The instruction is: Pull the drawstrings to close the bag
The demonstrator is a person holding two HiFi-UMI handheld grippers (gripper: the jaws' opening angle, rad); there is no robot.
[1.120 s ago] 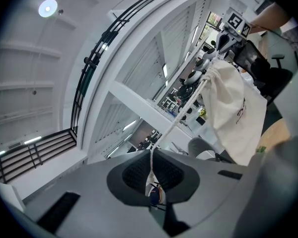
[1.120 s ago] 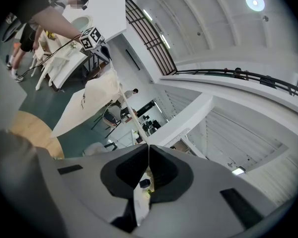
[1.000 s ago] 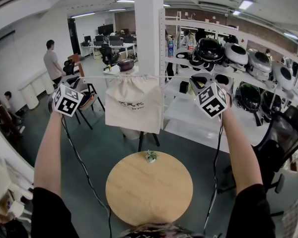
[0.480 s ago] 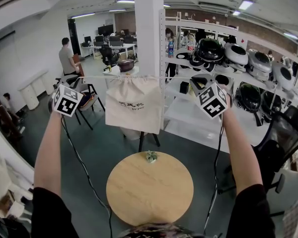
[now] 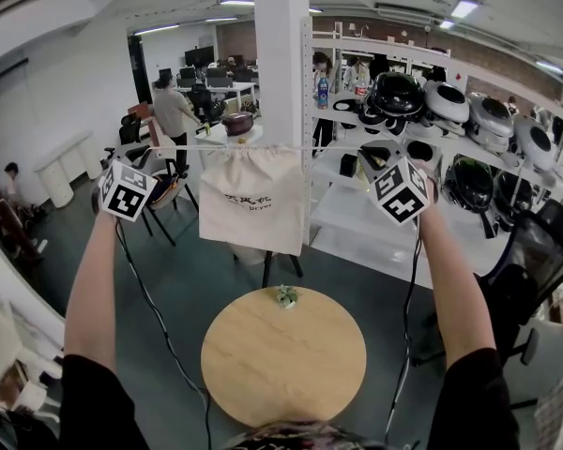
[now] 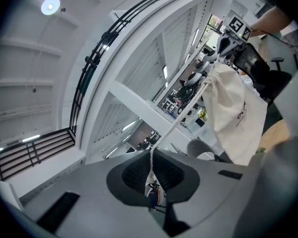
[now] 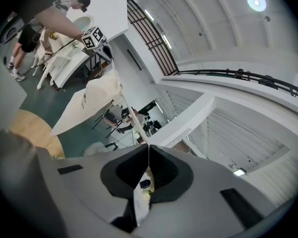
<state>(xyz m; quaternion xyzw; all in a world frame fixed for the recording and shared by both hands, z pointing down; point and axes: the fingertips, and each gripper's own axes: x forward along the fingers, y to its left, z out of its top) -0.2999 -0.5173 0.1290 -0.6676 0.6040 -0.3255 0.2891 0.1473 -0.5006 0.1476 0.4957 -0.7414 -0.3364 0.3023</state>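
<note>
- Room, as we see it from the head view: an open workshop with a dark green floor [image 5: 188, 279], a white pillar [image 5: 281, 54] at centre, and white shelving [image 5: 357, 209] at our right carrying dark rounded appliances [image 5: 396, 93]. A person [image 5: 173, 111] stands among the desks far behind.
- Surface: a round wooden table [image 5: 283, 364] lies low in the head view, with a small greenish object [image 5: 285, 295] at its far edge.
- Bag [image 5: 252, 198]: cream cloth with dark print. It hangs in the air above and beyond the table, in front of the pillar, and its mouth is gathered along the top.
- Drawstring [image 5: 183, 146]: we trace it taut and level from the bag's mouth out to each side.
- Left gripper [image 6: 151, 168]: its jaws are pressed together on the left end of the cord.
- Right gripper [image 7: 148, 162]: its jaws are likewise pinched on the right end.
- Relation: we find the grippers raised to the height of the bag's mouth and well apart. The bag hangs between them, and neither gripper touches the cloth.
</note>
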